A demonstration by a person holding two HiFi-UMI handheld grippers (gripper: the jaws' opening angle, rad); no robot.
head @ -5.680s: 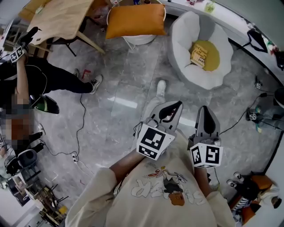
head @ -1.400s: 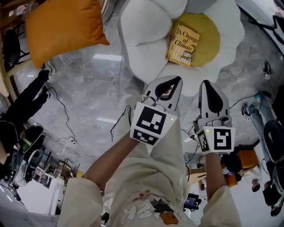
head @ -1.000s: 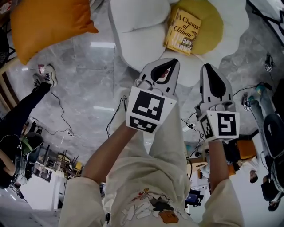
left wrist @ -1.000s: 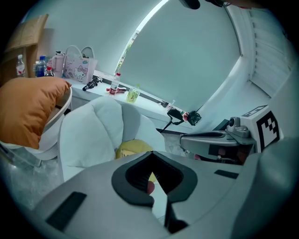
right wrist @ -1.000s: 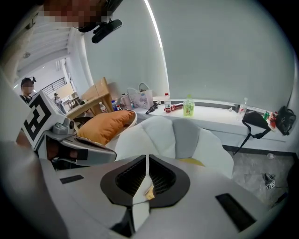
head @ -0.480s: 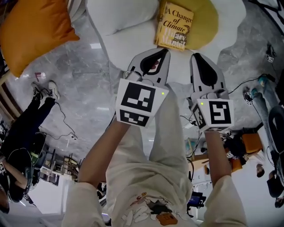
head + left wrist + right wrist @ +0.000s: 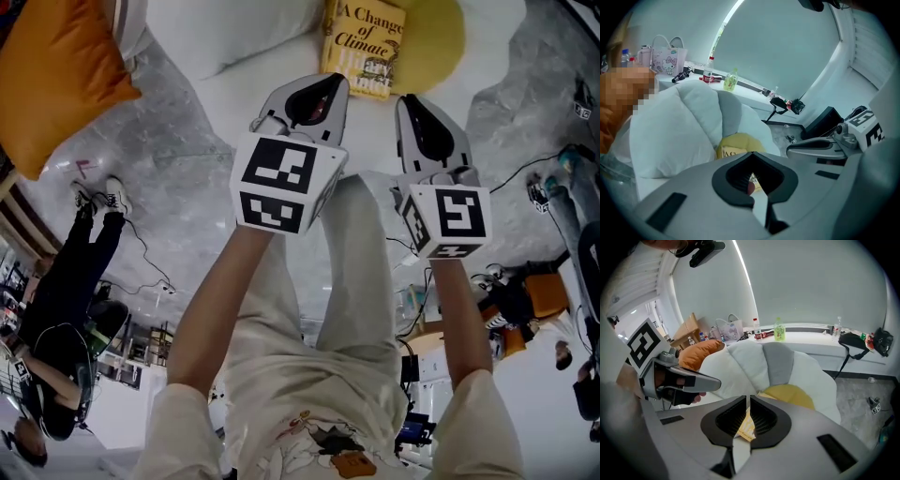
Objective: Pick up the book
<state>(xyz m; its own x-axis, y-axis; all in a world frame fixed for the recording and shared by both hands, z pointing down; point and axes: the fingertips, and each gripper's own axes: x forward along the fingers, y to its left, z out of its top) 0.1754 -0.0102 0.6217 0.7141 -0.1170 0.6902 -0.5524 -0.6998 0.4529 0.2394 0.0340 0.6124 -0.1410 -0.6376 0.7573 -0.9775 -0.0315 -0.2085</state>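
Observation:
The yellow book (image 7: 364, 47) lies flat on the yellow centre (image 7: 442, 37) of a white flower-shaped cushion seat (image 7: 239, 42). My left gripper (image 7: 323, 89) hangs just short of the book's near edge, jaws shut and empty. My right gripper (image 7: 412, 103) is beside it, below the book's right corner, also shut with nothing held. In the left gripper view the book (image 7: 727, 151) peeks out just beyond the closed left gripper (image 7: 752, 159). In the right gripper view, part of the book (image 7: 746, 426) shows through the window of the right gripper (image 7: 748, 401).
An orange pillow (image 7: 56, 75) lies at the left. A person in black (image 7: 70, 281) stands on the grey floor, with cables around. Behind the seat a white ledge (image 7: 750, 89) holds bottles (image 7: 731, 79) and a bag (image 7: 668, 55).
Both grippers have sunk and moved forward together toward the book, which now sits right at their tips. The jaws stayed shut.

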